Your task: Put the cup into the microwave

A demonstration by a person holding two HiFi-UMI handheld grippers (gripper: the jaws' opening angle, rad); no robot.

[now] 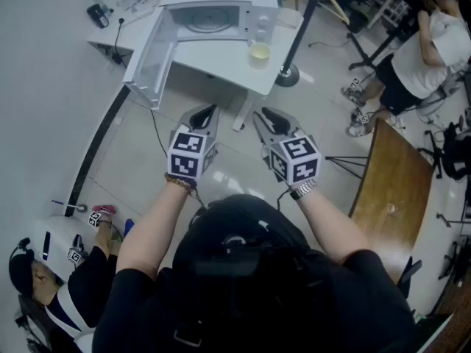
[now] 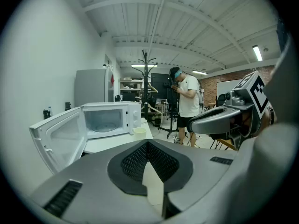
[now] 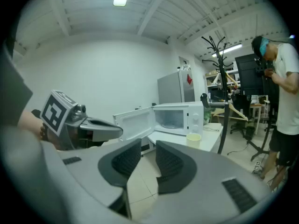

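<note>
open door (image 1: 151,65) and stand pole (image 1: 300,28) flank the cup (image 1: 259,51).

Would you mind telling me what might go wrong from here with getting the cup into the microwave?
1. The cup stands near the front edge of the table; a clumsy approach might push it off.
2. The right gripper has its jaws only narrowly apart and the left gripper is shut, probably too narrow for the cup unless widened.
3. The coat stand pole rises close beside the cup and may obstruct the right gripper.

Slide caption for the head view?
Left gripper and right gripper, both empty, face the open microwave; cup on the table.
</note>
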